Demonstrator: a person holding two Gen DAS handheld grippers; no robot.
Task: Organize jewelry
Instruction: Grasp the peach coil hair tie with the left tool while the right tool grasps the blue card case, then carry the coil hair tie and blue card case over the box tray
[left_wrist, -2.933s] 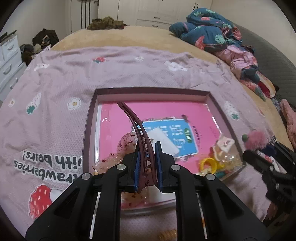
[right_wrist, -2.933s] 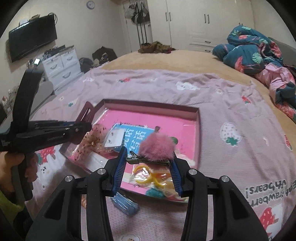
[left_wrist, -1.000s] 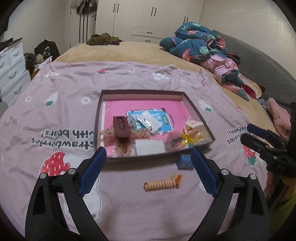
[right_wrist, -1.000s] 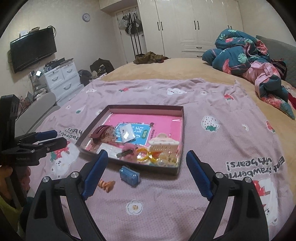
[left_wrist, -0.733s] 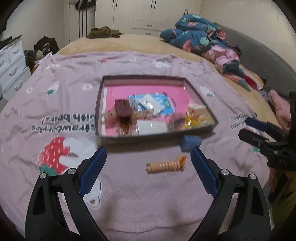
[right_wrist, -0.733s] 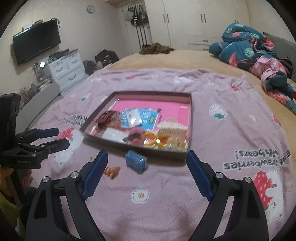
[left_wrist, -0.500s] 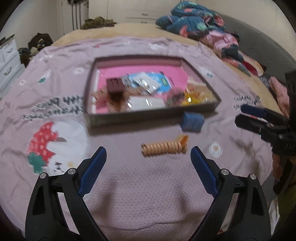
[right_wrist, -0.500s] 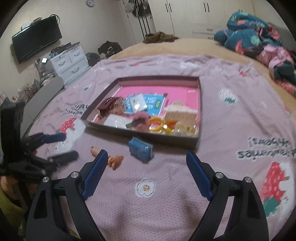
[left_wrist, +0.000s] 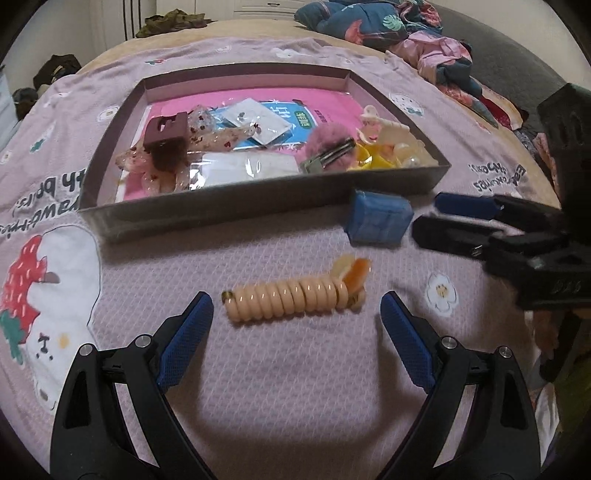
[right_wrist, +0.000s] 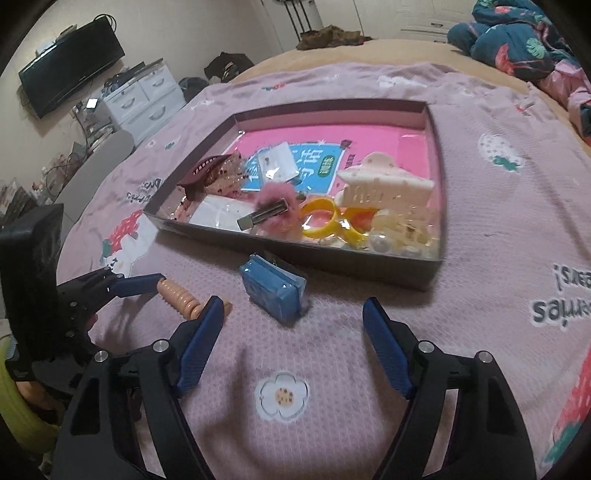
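A peach spiral hair tie (left_wrist: 291, 299) lies on the purple blanket, in front of the brown tray (left_wrist: 236, 208). My left gripper (left_wrist: 294, 299) hangs low over it, open, one blue pad on each side and neither touching. A small blue packet (right_wrist: 273, 290) lies beside the tie, close to the tray wall. My right gripper (right_wrist: 293, 302) points down at it and its jaws are closing. The packet's near end sits between the fingertips and no pad presses on it. In the tray lie a maroon claw clip (left_wrist: 166, 129), a pink fluffy clip (right_wrist: 275, 208), yellow rings (right_wrist: 319, 218) and a cream claw clip (right_wrist: 384, 184).
The tray's near wall (right_wrist: 332, 264) stands just beyond both loose items. The two grippers are close together, my right gripper (left_wrist: 426, 216) just right of the packet. Bundled bedding (left_wrist: 406, 33) lies far off, and drawers (right_wrist: 144, 96) and a TV (right_wrist: 70, 70) stand to the left.
Both grippers have sunk toward the blanket and tilted down, so tie and packet now sit near the fingertips. The right jaws have narrowed. Earlier, both held clips that now lie in the tray.
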